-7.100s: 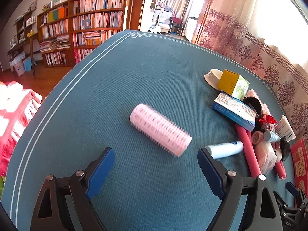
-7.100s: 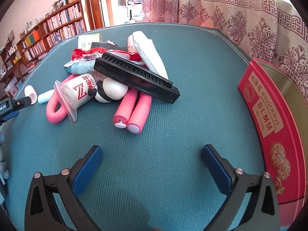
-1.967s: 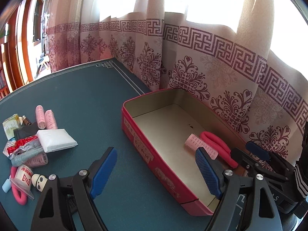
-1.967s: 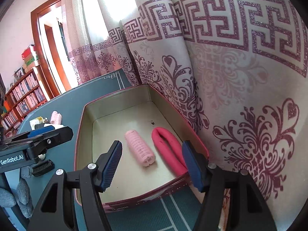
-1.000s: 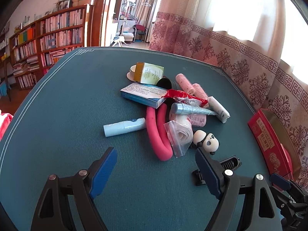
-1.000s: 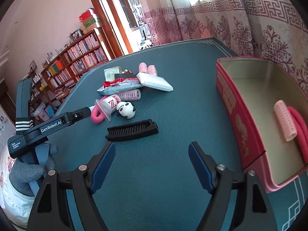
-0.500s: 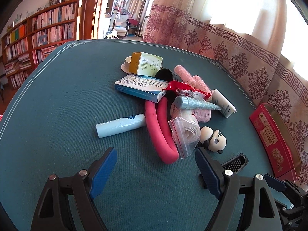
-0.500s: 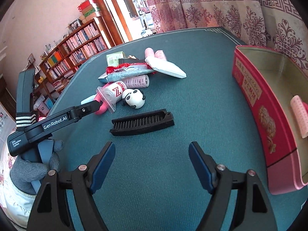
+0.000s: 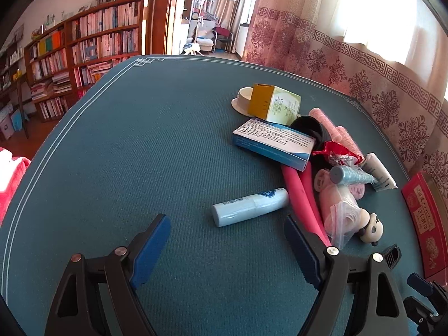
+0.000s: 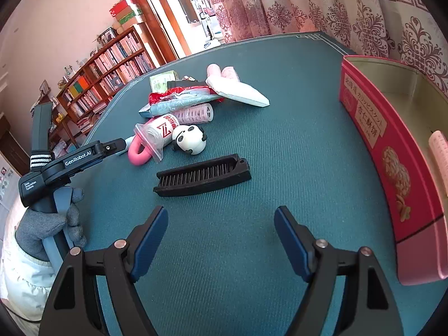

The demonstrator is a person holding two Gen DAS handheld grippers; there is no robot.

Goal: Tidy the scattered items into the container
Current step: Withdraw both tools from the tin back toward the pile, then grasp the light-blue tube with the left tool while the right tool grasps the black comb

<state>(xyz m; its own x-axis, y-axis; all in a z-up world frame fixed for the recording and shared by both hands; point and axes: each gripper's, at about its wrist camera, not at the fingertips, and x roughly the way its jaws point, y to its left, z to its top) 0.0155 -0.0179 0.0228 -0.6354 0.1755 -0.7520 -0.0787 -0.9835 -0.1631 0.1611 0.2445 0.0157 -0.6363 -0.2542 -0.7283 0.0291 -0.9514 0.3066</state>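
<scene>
The left gripper (image 9: pixel 226 240) is held spread and empty, just short of the pale blue tube (image 9: pixel 250 206) lying beside the pink foam curler (image 9: pixel 303 196). The right gripper (image 10: pixel 221 232) is likewise spread and empty, near the black folding comb (image 10: pixel 203 175). The red tin (image 10: pixel 392 151) is seen right of the comb, a pink hair roller (image 10: pixel 439 151) inside.

"GenRobot.AI" on the left tool's arm (image 10: pixel 78 159), red "Z" on a white tube (image 10: pixel 165 126), East Asian script on the red tin (image 10: pixel 369 123)
</scene>
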